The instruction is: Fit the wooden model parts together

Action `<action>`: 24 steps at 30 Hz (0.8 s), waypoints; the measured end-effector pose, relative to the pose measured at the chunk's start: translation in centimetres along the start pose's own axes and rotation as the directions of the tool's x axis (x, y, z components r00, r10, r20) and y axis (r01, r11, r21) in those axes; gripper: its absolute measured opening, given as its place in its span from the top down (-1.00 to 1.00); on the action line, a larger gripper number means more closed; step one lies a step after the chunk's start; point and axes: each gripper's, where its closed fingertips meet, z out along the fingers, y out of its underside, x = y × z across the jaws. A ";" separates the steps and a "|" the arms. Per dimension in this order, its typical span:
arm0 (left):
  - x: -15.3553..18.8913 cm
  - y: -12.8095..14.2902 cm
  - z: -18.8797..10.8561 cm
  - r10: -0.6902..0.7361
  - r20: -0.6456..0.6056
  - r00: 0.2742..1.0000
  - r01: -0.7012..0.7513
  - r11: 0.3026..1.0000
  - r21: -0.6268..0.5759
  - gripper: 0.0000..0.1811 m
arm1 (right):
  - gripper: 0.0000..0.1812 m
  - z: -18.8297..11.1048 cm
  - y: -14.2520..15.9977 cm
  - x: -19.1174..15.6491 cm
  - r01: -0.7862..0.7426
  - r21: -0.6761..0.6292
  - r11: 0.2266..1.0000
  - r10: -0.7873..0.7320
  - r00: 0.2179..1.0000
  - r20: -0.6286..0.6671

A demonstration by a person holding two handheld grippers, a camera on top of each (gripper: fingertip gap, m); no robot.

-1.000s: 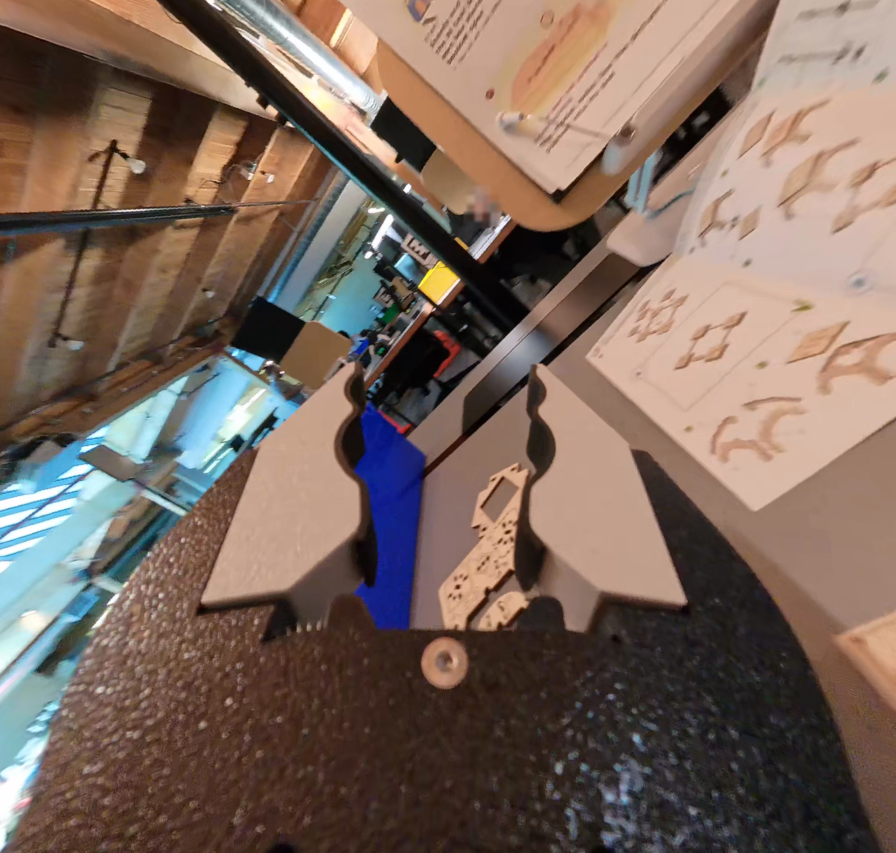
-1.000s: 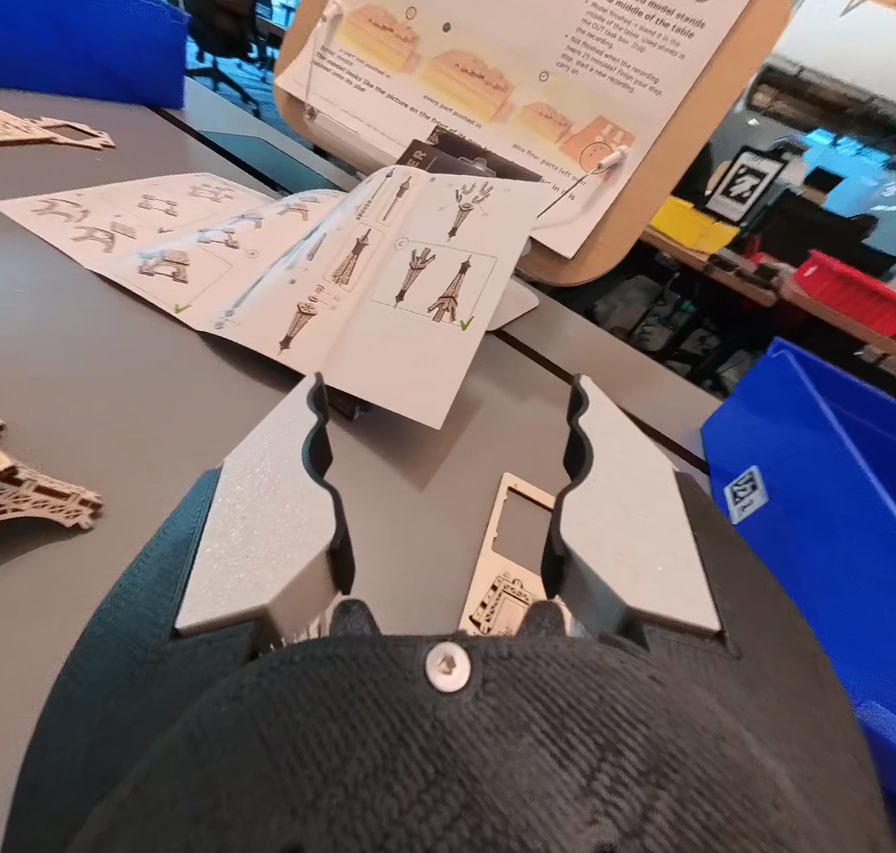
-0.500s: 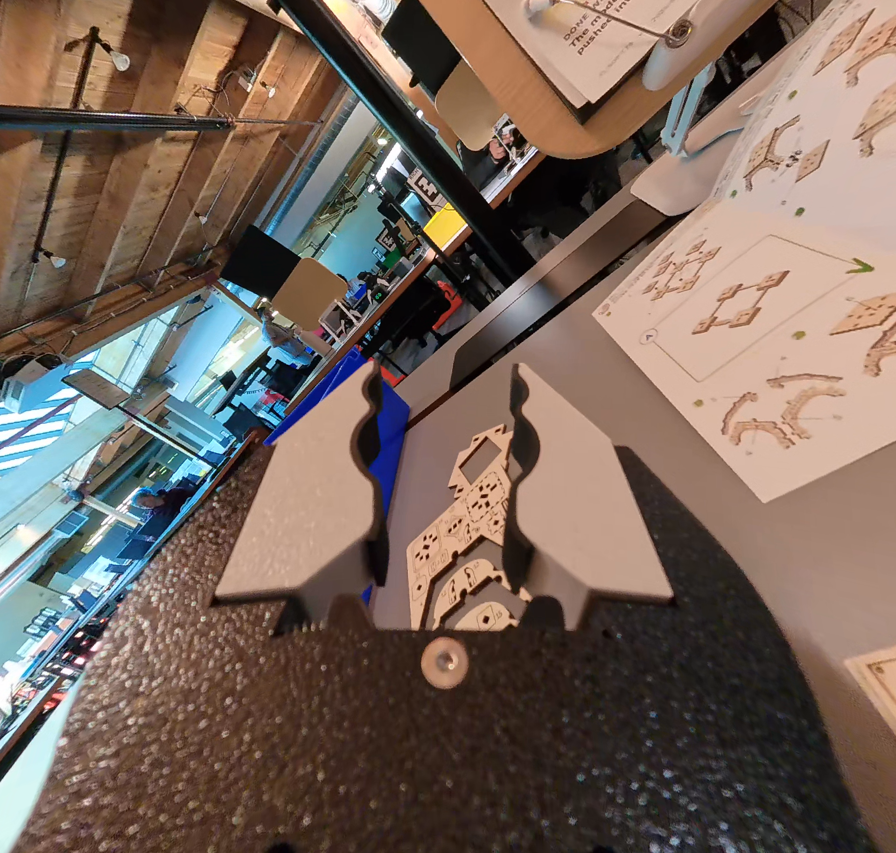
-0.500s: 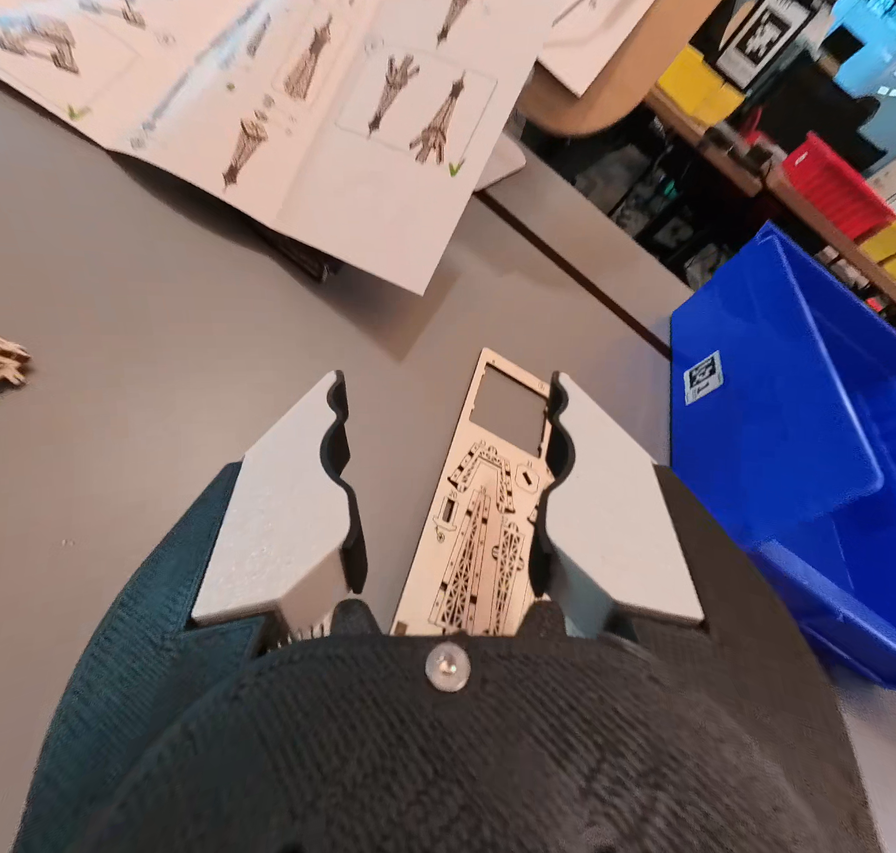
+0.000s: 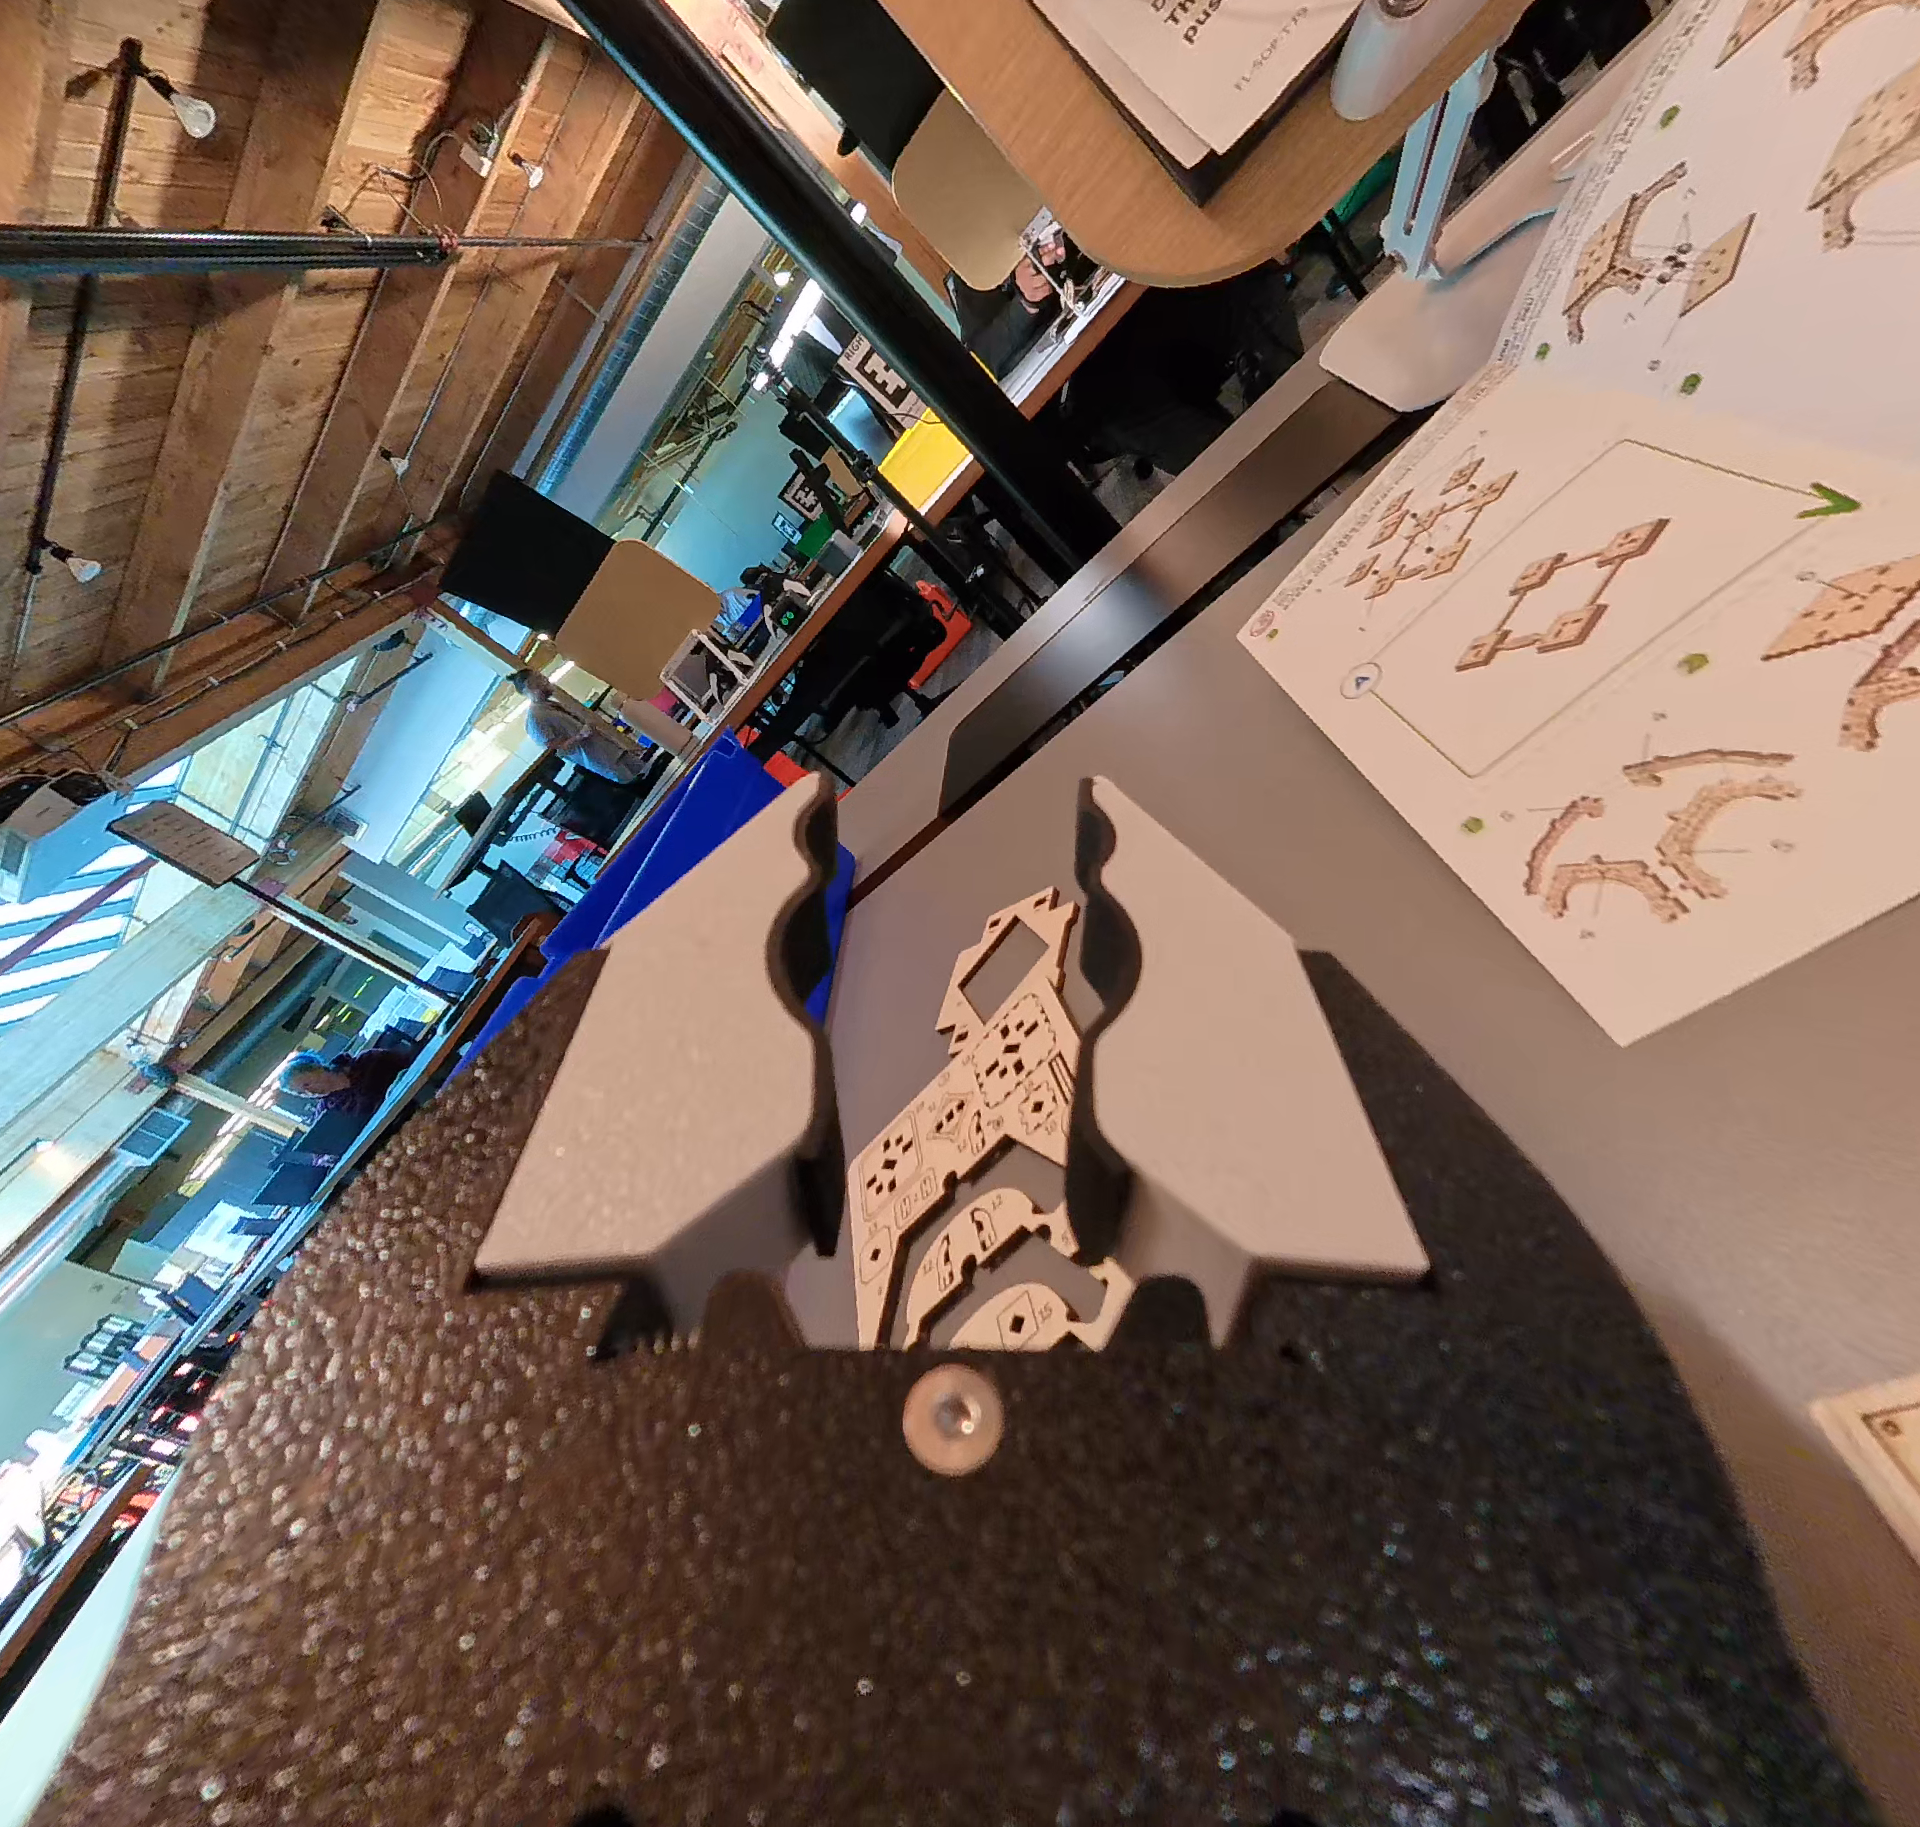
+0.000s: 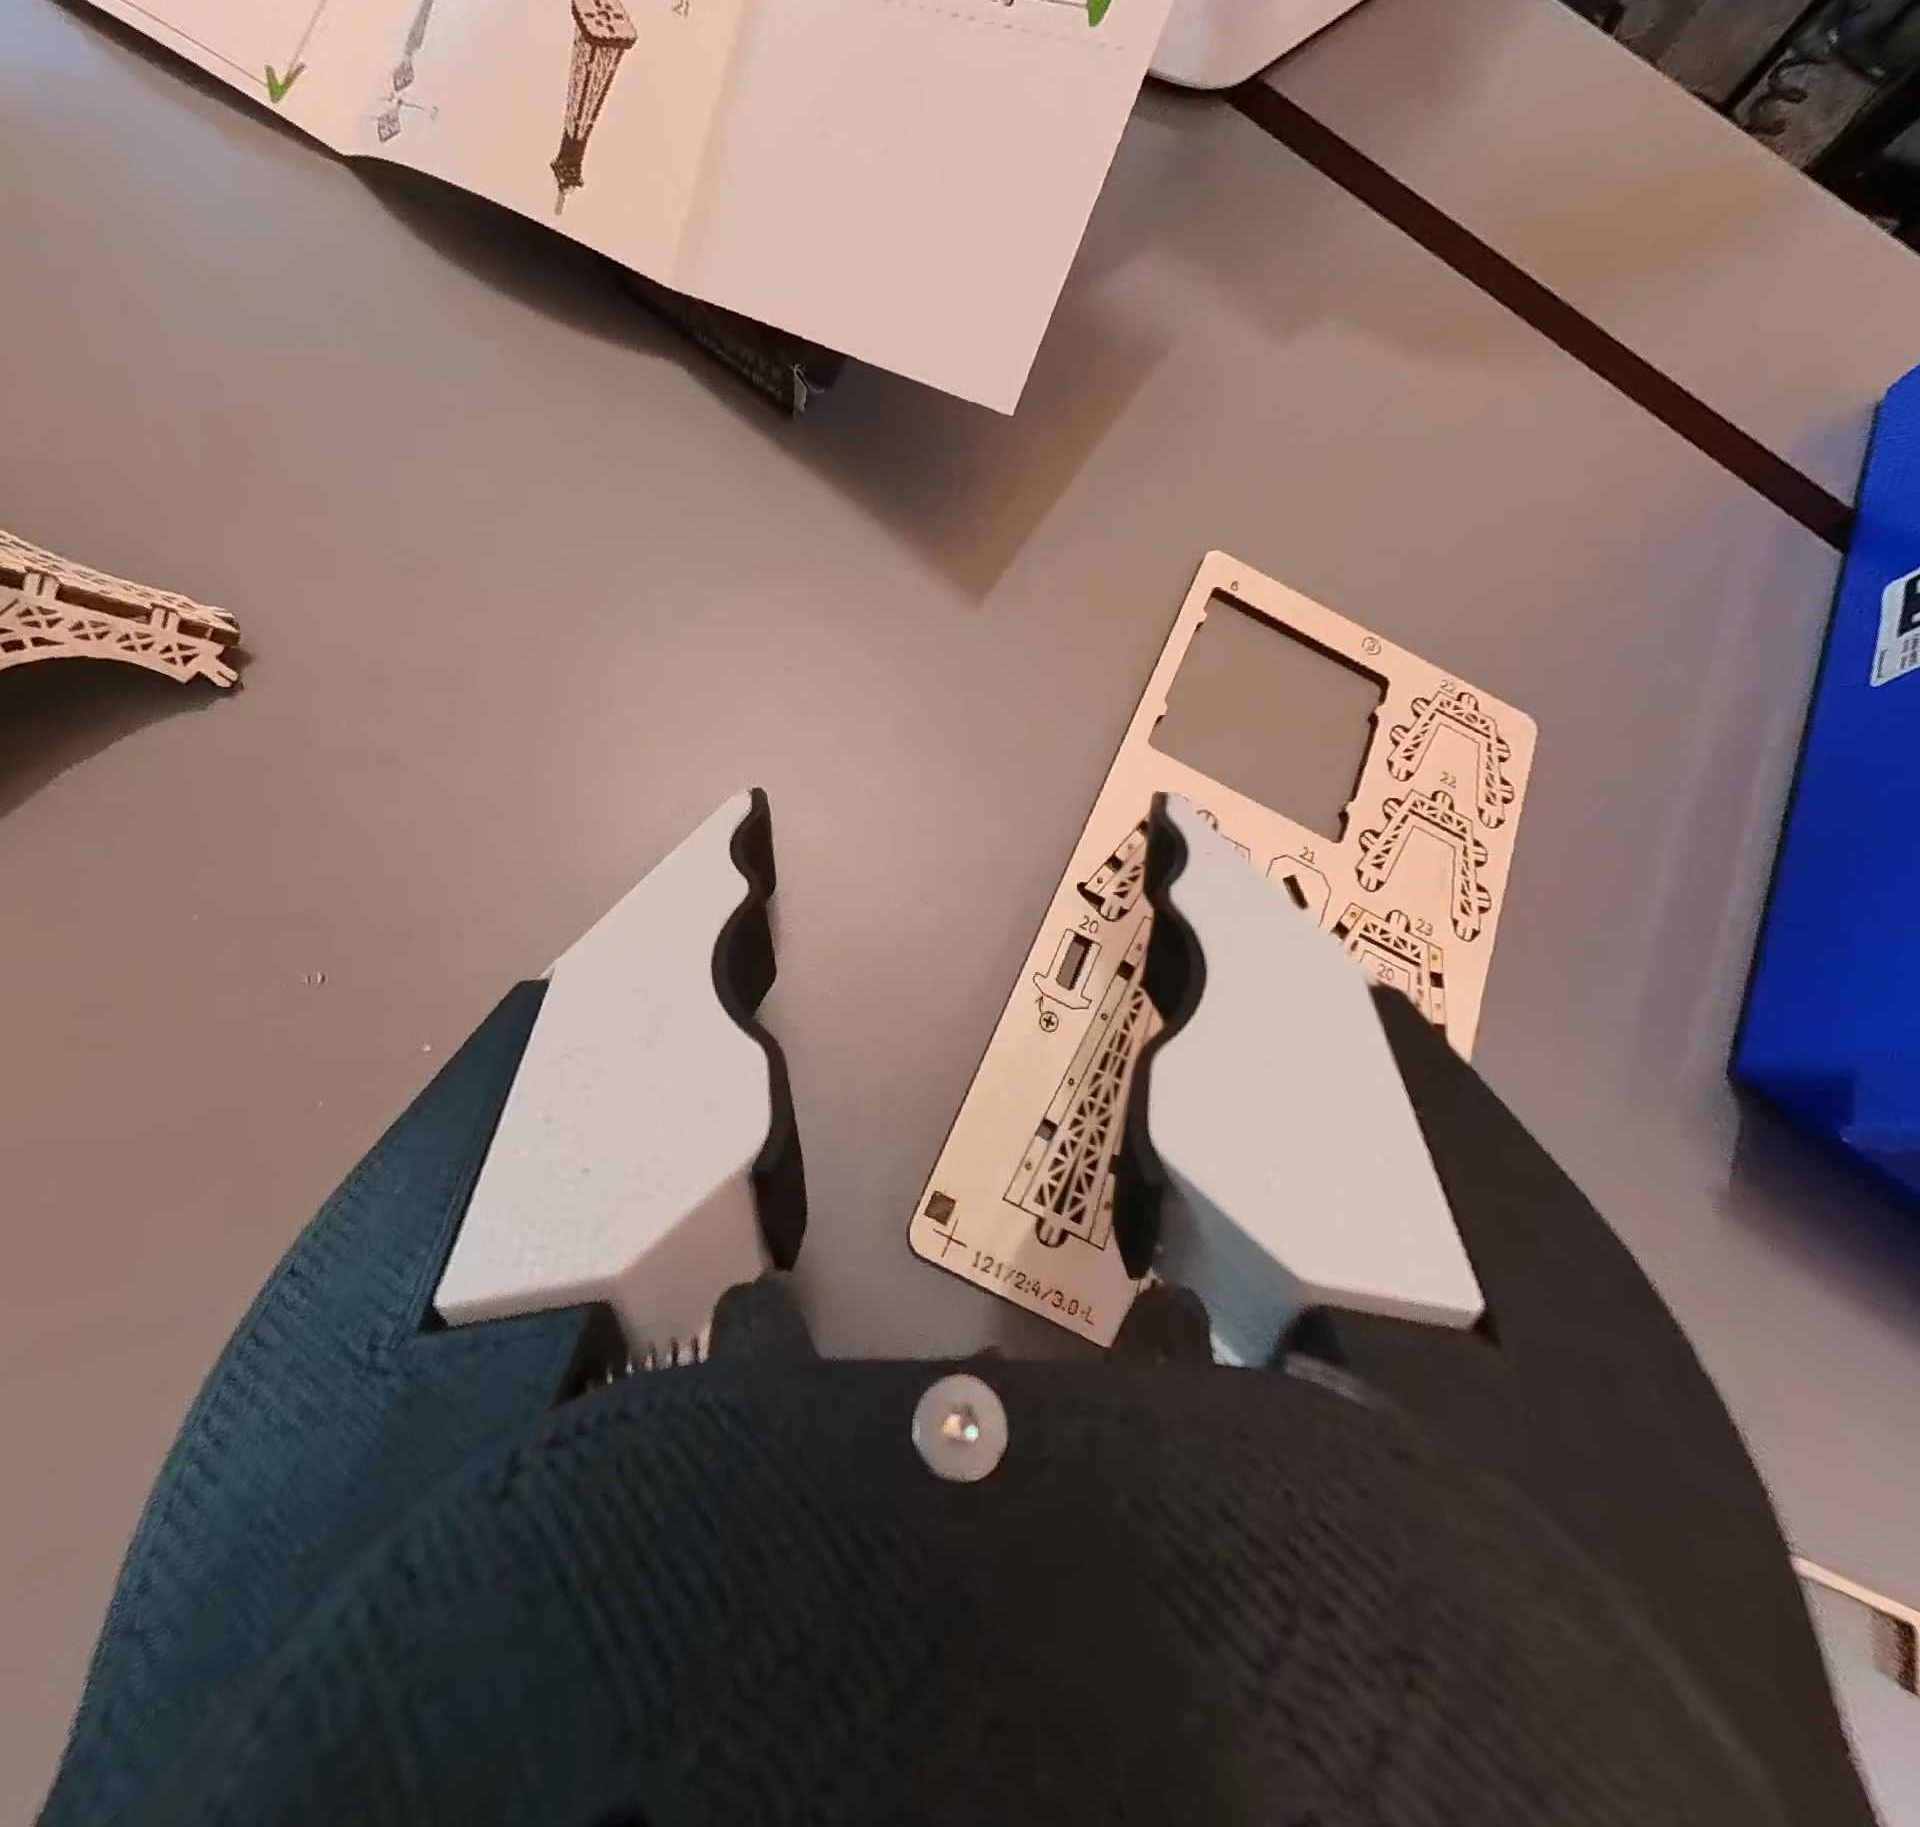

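Carefully now: my right claw [image 6: 961, 811] gapes empty over the thin, brittle wooden sheet [image 6: 1236, 946]; I'd pinch its solid edge.

Pale lattice-etched wooden sheet [image 6: 1236, 946] on grey table [image 6: 520, 738]; blue bin [image 6: 1839, 842].

Instruction sheet [image 6: 727, 94] on grey table [image 6: 520, 489]; blue bin [image 6: 1829, 842] right.
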 end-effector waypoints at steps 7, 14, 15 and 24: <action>0.3 -0.1 -0.1 0.006 -0.014 1.000 -0.006 1.000 0.010 0.55 | 0.28 0.1 0.0 -0.2 -0.004 -0.003 1.000 0.004 1.000 0.023; 0.4 -0.6 -0.4 0.019 -0.016 1.000 -0.018 0.999 0.040 0.58 | 0.33 0.2 0.0 -0.5 -0.010 -0.007 1.000 0.010 0.999 0.048; 0.4 -0.6 -0.5 0.019 -0.017 1.000 -0.019 0.999 0.041 0.58 | 0.34 0.2 0.0 -0.5 -0.007 -0.006 1.000 0.008 0.999 0.047; 0.5 -0.7 -0.5 0.019 -0.025 1.000 -0.017 0.999 0.046 0.60 | 0.39 0.1 -0.1 -0.7 0.011 -0.001 1.000 -0.011 0.999 0.049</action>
